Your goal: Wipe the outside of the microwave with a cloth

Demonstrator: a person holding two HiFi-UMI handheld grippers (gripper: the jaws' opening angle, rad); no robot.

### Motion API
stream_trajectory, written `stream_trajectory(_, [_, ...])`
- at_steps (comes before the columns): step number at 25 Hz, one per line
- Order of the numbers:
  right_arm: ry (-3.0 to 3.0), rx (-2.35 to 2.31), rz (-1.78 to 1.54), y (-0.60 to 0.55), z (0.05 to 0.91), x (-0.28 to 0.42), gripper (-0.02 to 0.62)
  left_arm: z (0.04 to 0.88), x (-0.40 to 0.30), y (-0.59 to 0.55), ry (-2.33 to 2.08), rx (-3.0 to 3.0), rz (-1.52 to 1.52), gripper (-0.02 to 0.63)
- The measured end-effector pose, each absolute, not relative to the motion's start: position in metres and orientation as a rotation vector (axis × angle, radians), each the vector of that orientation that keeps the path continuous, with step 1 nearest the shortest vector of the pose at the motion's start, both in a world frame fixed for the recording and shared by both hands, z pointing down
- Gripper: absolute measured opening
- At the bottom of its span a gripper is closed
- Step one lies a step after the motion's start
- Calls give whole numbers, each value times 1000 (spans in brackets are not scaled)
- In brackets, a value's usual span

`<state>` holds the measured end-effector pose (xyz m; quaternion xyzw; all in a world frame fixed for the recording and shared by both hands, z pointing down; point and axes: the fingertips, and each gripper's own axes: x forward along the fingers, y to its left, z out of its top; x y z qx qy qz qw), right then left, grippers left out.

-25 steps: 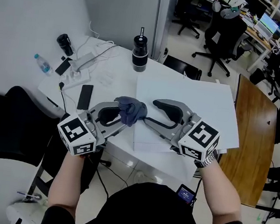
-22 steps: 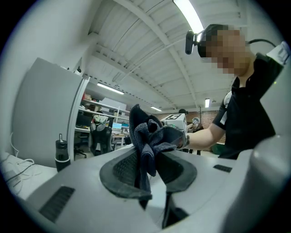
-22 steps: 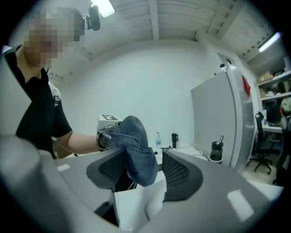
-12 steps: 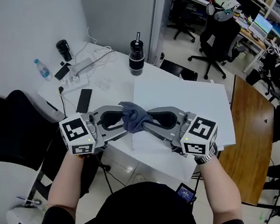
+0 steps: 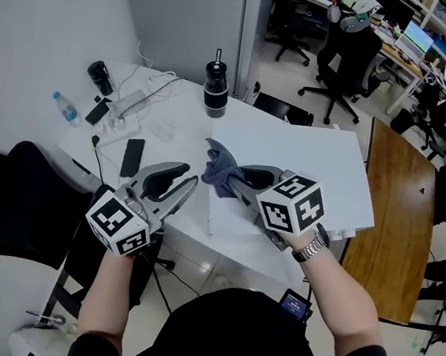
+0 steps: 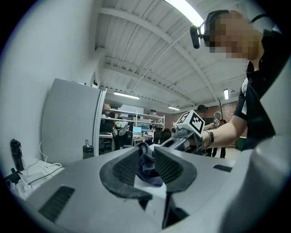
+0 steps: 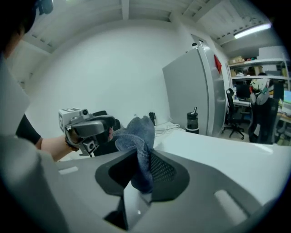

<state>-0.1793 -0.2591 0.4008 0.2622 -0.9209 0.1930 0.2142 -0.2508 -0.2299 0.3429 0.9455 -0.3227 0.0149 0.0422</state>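
Cloth (image 5: 222, 173), centre: plain dusty blue-grey. Microwave (image 5: 314, 156), 2 o'clock: white all over. Worktop (image 5: 178, 119), 11 o'clock: white. Flask (image 5: 214, 90), 12 o'clock: black. Phone (image 5: 132, 156), 9 o'clock: black. Small bottle (image 5: 66, 105), 10 o'clock: clear with a blue cap. Office chair (image 5: 11, 195), 8 o'clock: black. Side table (image 5: 394, 226), 3 o'clock: brown wood grain.

**Lighting and image quality: bright, even, indoor.**
Ceiling strip lights (image 6: 184, 11) supplied diffuse white light, and shadows on the bench (image 5: 188, 104) were faint. The head view was sharp, with mild bowing at its edges. Both gripper views showed heavy fisheye curvature and dark circular vignetting at the corners. The cloth (image 7: 136, 136) was sharp; surfaces nearest each lens were soft.
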Motion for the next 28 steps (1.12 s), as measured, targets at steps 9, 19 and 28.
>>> stream_trajectory(9, [-2342,810,328,-275,423,-176,78,335,-241,-217,-1077,2883,-14,41])
stream_trajectory(19, [-2289,883,297,-286,425,-125,77,323,-208,-211,-1126,2889,-17,5])
stream_trajectory(28, [-2248,1003,337,-293,424,-41,77,314,-149,-206,-1045,2932,28,5])
